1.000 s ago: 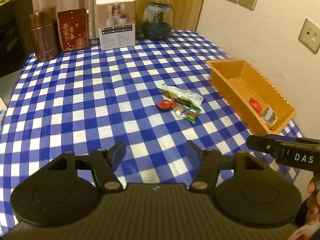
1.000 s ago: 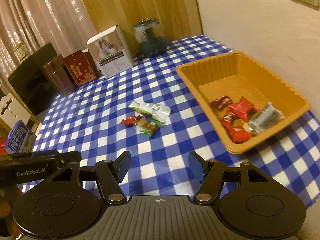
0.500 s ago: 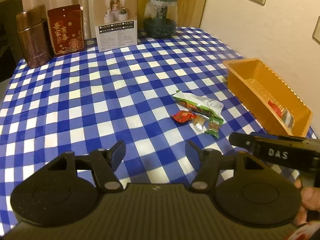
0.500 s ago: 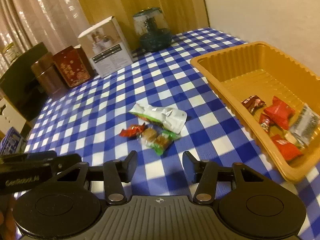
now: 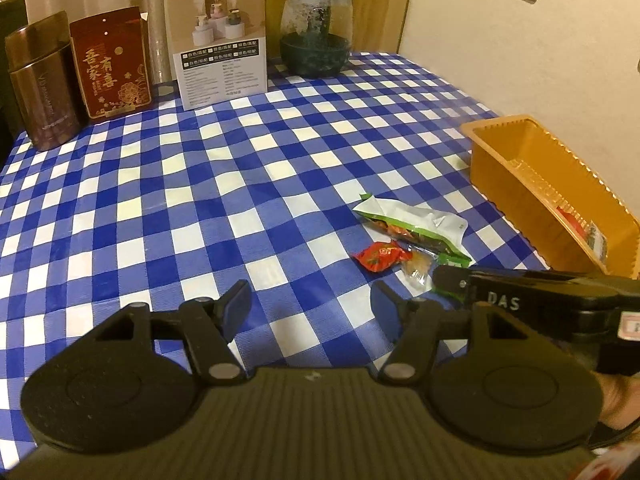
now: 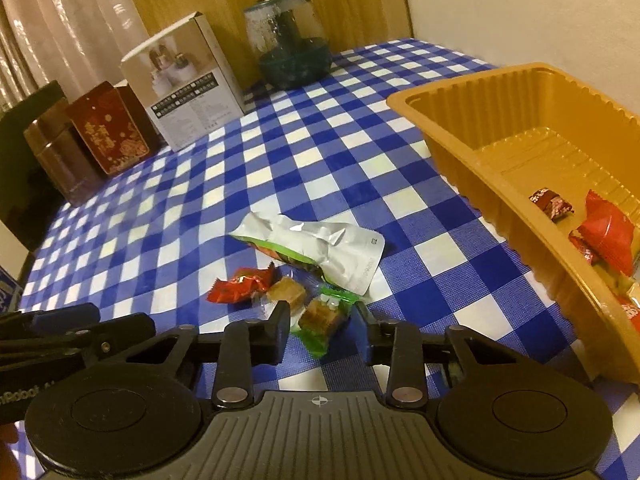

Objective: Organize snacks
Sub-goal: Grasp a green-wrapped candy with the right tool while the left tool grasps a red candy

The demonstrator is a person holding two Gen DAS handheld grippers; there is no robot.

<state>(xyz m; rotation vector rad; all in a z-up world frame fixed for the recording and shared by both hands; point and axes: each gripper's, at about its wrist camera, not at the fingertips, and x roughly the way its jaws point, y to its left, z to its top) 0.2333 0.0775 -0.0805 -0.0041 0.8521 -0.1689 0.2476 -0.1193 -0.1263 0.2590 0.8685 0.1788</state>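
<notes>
Loose snacks lie on the blue checked tablecloth: a silver-green pouch (image 6: 320, 250), a red candy (image 6: 240, 285), a clear-wrapped brown sweet (image 6: 285, 291) and a green-wrapped brown sweet (image 6: 322, 315). My right gripper (image 6: 320, 330) is open, low over the cloth, its fingers on either side of the green-wrapped sweet without closing on it. It shows in the left wrist view (image 5: 452, 280) reaching in from the right. My left gripper (image 5: 308, 308) is open and empty, left of the pile. The pouch (image 5: 412, 226) and red candy (image 5: 380, 256) lie ahead of it.
An orange tray (image 6: 452, 152) with several wrapped snacks stands at the right by the wall; it also shows in the left wrist view (image 5: 516, 184). At the table's far edge stand a brown tin (image 5: 40, 80), red box (image 5: 112, 62), white box (image 5: 220, 40) and glass jar (image 5: 316, 32).
My right gripper has moved forward and down to the snack pile, its jaws narrowing around the green-wrapped sweet. My left gripper has drifted a little left and lower.
</notes>
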